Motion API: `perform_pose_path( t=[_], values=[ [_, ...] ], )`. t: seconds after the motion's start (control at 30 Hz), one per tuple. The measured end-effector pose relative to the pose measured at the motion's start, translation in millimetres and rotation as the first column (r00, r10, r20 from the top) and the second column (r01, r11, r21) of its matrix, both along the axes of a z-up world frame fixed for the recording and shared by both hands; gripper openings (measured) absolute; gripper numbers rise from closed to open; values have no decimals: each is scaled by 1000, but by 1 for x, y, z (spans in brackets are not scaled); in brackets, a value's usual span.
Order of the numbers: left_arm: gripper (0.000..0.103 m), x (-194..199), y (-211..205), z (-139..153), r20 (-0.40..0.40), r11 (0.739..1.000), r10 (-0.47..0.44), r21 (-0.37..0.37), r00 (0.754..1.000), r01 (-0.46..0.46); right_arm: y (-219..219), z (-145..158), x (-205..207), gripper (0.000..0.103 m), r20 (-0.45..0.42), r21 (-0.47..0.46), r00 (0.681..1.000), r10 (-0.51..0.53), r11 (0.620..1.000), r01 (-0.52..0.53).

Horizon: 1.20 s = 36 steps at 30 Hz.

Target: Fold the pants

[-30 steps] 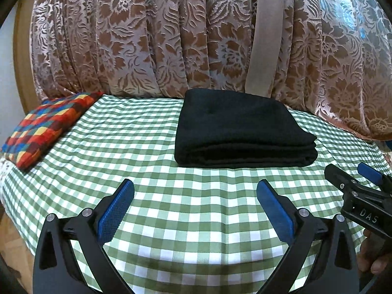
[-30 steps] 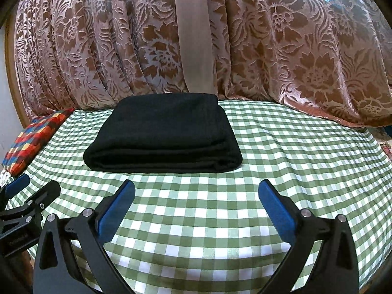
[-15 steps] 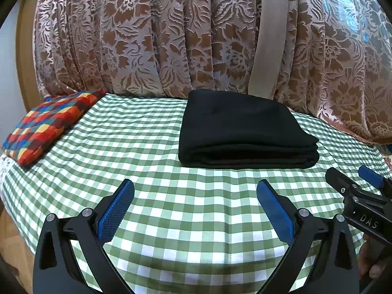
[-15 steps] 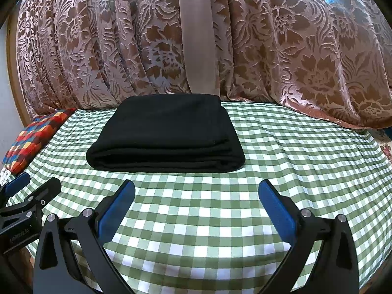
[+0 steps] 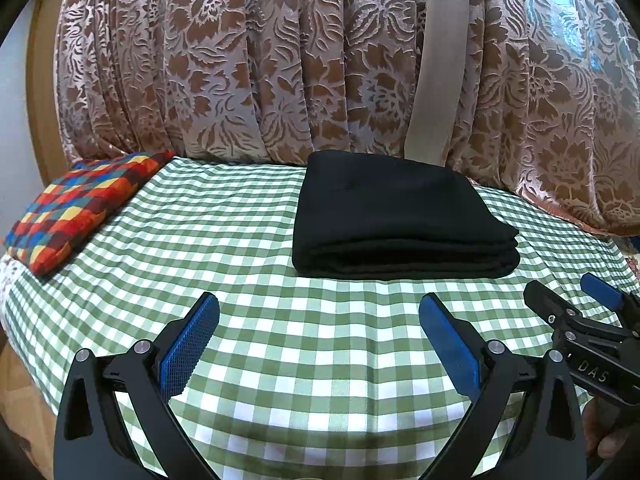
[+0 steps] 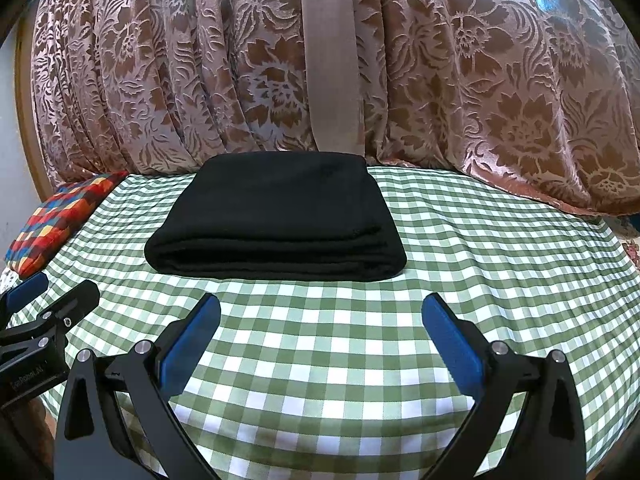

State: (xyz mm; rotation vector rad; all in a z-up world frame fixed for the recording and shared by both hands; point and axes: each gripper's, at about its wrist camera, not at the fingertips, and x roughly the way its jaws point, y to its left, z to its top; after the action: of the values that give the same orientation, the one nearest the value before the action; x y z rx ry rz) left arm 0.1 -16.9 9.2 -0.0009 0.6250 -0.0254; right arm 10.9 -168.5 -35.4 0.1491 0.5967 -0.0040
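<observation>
Hovering nearest the lens, the left claw [image 5: 319, 322] has its blue-padded fingers spread wide with nothing between them, above the green-and-white checked cloth [image 5: 280, 368]. The right claw [image 6: 320, 322] is likewise splayed and empty; seen from the left wrist view, its black body carries white letters reading "DAS". Small print on the left claw's body in the right wrist view is too blurred to read. Further back, apart from both claws, the black pants [image 6: 276, 228] lie folded in a neat stack. A multicoloured checked cushion [image 5: 76, 208] sits at the far left, before the floral curtain [image 5: 240, 60].
</observation>
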Motion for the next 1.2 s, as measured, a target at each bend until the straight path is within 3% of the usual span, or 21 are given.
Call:
perform_pose_path(
  t=[1.2],
  values=[
    [99, -5, -2, 7, 23, 1000, 15, -7, 1000, -15, 2, -3, -2, 101, -1, 10, 1000, -10, 1000, 10]
  ],
)
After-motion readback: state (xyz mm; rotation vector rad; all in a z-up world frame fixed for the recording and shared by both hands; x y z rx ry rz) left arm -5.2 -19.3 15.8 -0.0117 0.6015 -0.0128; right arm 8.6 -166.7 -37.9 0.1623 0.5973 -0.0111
